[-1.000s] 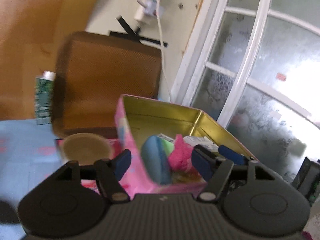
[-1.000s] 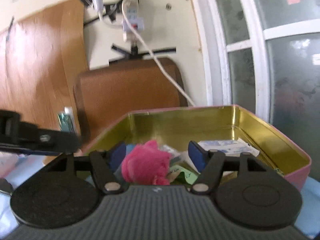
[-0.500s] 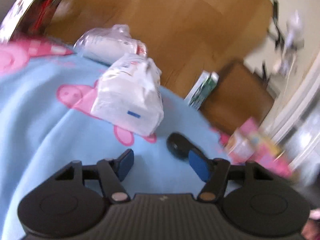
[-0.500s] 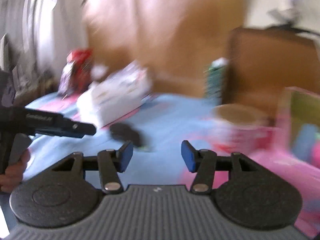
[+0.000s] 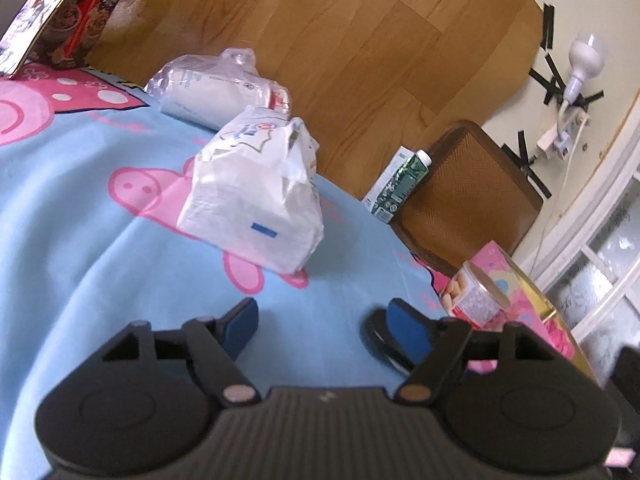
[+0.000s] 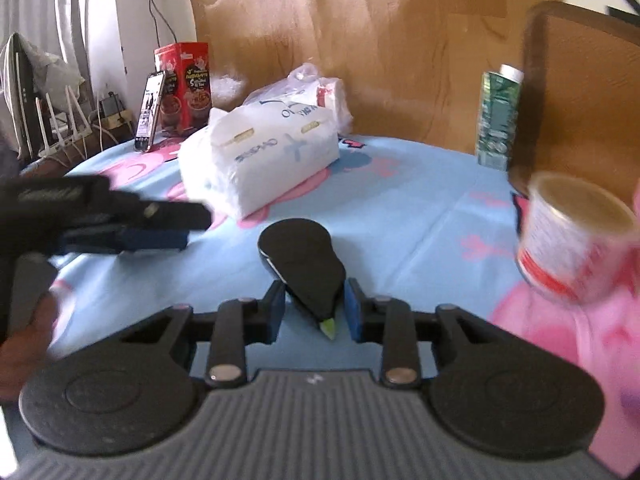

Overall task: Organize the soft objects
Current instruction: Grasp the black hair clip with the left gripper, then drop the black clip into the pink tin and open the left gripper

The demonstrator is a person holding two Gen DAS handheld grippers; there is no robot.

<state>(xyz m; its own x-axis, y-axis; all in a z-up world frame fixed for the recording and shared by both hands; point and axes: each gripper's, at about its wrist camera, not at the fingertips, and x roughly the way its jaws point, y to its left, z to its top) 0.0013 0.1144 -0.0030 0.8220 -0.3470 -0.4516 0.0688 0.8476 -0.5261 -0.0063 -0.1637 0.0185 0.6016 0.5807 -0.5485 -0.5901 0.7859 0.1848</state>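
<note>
A black teardrop-shaped soft object with a green tip (image 6: 306, 268) lies on the blue cartoon-pig cloth. My right gripper (image 6: 315, 312) is around its narrow end, with the blue pads close to or touching both sides. My left gripper (image 5: 324, 322) is open and empty above the cloth; the same black object (image 5: 382, 340) shows partly behind its right finger. The left gripper also shows in the right wrist view (image 6: 120, 220), to the left of the object. The pink tin with a gold inside (image 5: 532, 300) stands at the right.
A white tissue pack (image 5: 256, 196) and a clear bag of white goods (image 5: 216, 84) lie further back. A small round tub (image 6: 572, 236), a green carton (image 6: 498, 116), a brown board (image 5: 468, 196), a red box (image 6: 186, 84) and a phone (image 6: 150, 110) stand around the cloth's edge.
Both grippers swung away from the pink tin to the left over the cloth. The right gripper came down around the black object and its fingers narrowed. The pink soft object was left in the tin.
</note>
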